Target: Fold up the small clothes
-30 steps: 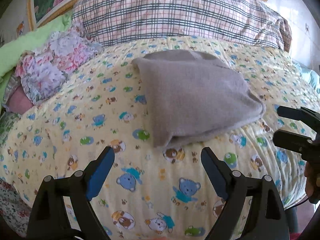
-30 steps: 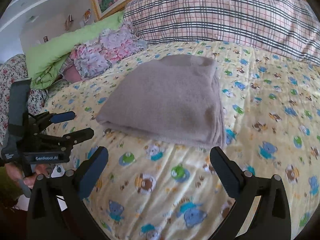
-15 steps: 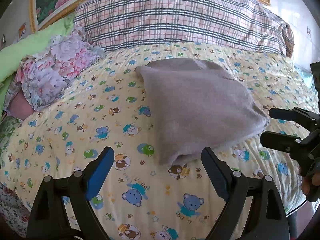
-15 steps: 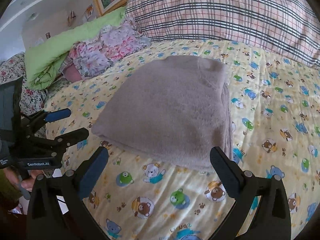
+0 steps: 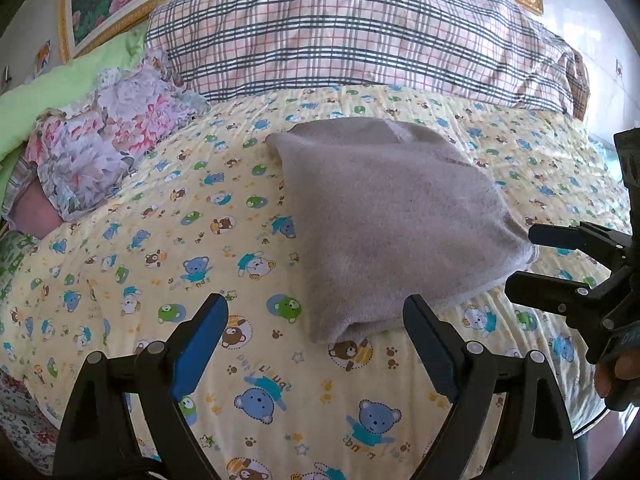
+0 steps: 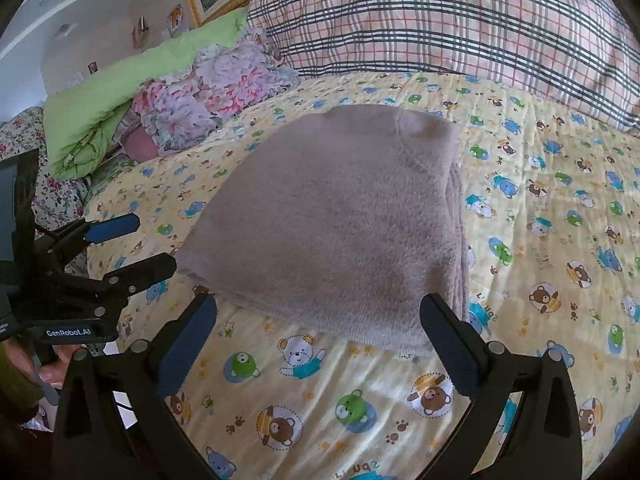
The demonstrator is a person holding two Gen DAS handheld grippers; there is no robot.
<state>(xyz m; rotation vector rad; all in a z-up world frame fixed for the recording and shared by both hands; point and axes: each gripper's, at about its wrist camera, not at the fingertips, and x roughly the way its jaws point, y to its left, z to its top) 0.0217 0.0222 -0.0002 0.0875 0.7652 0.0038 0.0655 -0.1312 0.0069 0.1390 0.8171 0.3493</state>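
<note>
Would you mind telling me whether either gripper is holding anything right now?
Nothing is held. The left gripper and right gripper both stand open, short of the folded grey cloth.

1 folded gray garment [image 5: 396,216] | 1 plaid pillow [image 5: 360,36] | 1 floral bundle [image 5: 100,148] | 2 grippers: L [image 5: 316,344], R [image 6: 318,344]

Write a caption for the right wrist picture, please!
Both open grippers face a folded grey garment on a teddy-bear bedsheet.

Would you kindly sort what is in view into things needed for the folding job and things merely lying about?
For the job:
- grey garment, folded on the bear-print sheet
- left tool, open
- right tool, open

Lying about:
- plaid pillow
- floral cloth
- green quilt
</note>
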